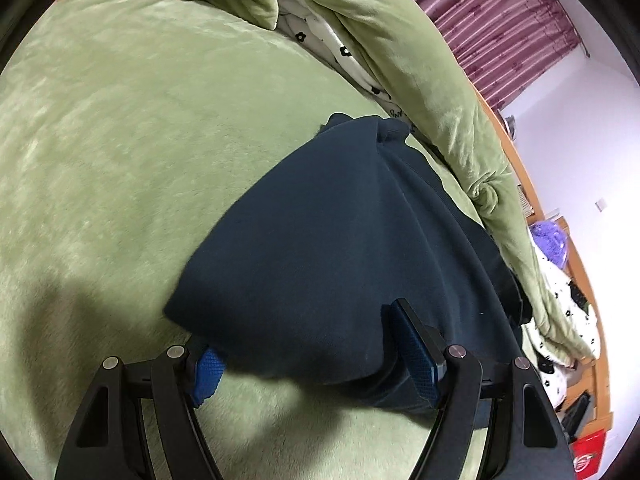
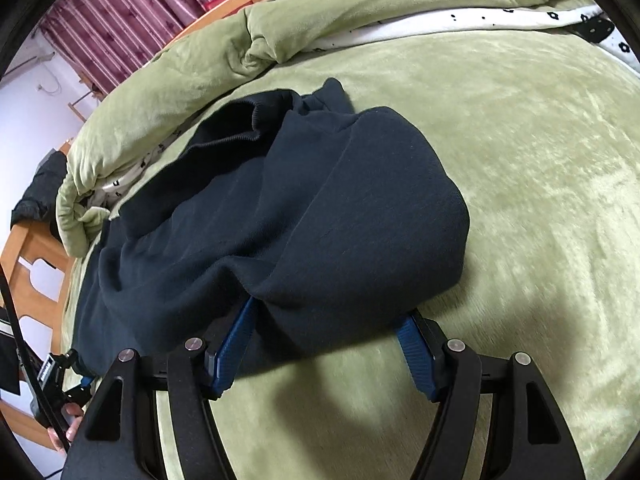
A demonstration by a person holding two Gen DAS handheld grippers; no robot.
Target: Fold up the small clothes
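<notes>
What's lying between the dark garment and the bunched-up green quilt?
In the right wrist view, only a strip of green bed cover separates the dark garment from the quilt.

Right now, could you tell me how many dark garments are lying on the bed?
1: a navy garment on the green blanket, its near edge between both grippers' fingers. Others could be hidden under the rolled quilt.

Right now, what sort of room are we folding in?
Most likely a bedroom: the dark garment lies on a bed's green plush blanket, a rolled green quilt alongside, striped curtains behind.
</notes>
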